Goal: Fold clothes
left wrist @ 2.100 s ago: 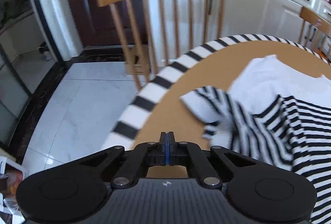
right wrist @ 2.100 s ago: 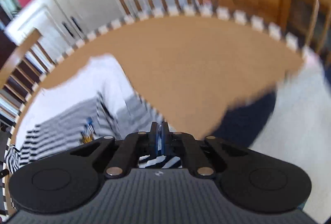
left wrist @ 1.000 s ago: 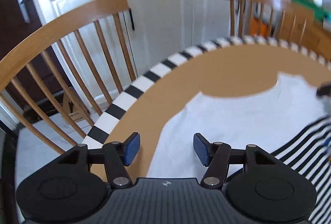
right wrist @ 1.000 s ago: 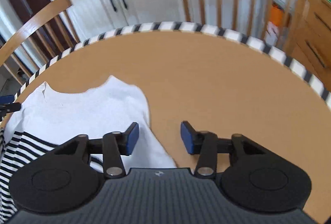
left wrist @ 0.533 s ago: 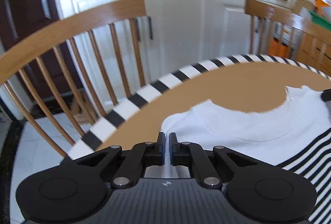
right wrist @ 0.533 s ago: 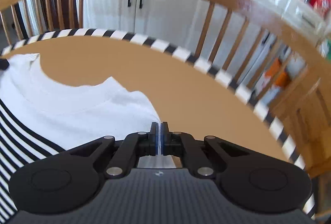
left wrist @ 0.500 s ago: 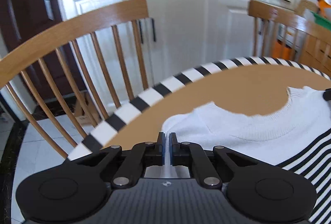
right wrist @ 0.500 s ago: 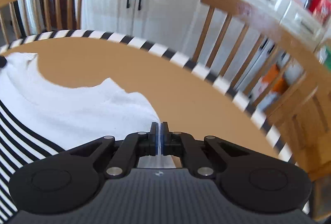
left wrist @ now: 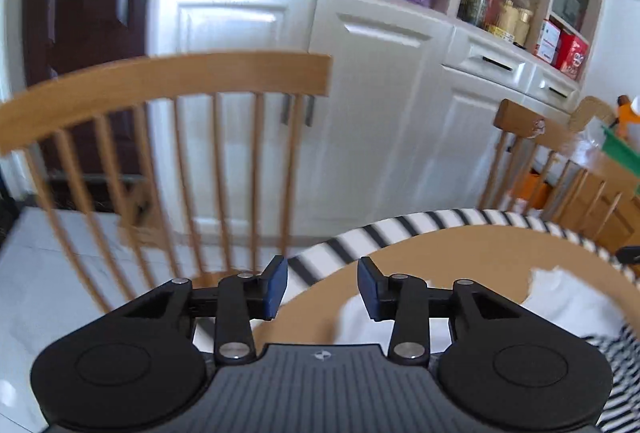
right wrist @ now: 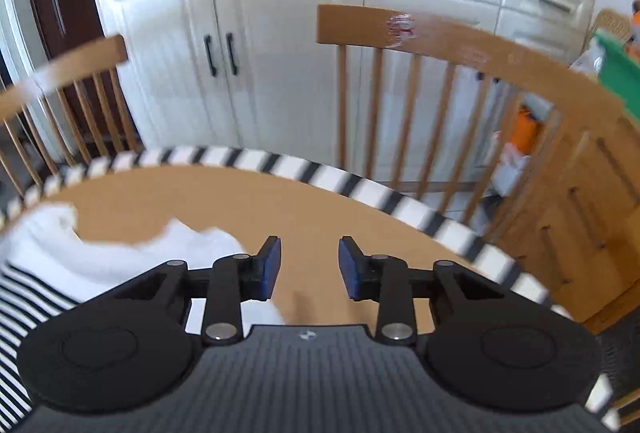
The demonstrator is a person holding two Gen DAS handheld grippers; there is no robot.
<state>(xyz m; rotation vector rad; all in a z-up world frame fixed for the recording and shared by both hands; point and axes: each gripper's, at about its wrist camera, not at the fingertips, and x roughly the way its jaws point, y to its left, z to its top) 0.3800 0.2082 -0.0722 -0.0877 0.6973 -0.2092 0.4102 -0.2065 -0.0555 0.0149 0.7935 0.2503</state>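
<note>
A sweater with a white top and black-and-white stripes (right wrist: 48, 257) lies flat on the round brown table (right wrist: 224, 201). In the left wrist view its white shoulder (left wrist: 560, 297) shows at the lower right. My left gripper (left wrist: 322, 287) hangs above the table's left edge, its jaws opening with nothing between them. My right gripper (right wrist: 308, 269) hovers above the sweater's right shoulder, jaws also opening and empty. Both blue pads stand clear of the cloth.
The table has a black-and-white striped rim (right wrist: 360, 189). Wooden spindle-back chairs (left wrist: 168, 85) (right wrist: 440, 33) stand close around it. White cabinets (right wrist: 280, 33) and shelves with jars (left wrist: 500, 9) line the wall behind. A wooden sideboard (right wrist: 580, 201) is at the right.
Half a second ago both grippers were shut on the sweater's white shoulders. Now both have let go, opened and lifted away, so more of the chairs and cabinets shows.
</note>
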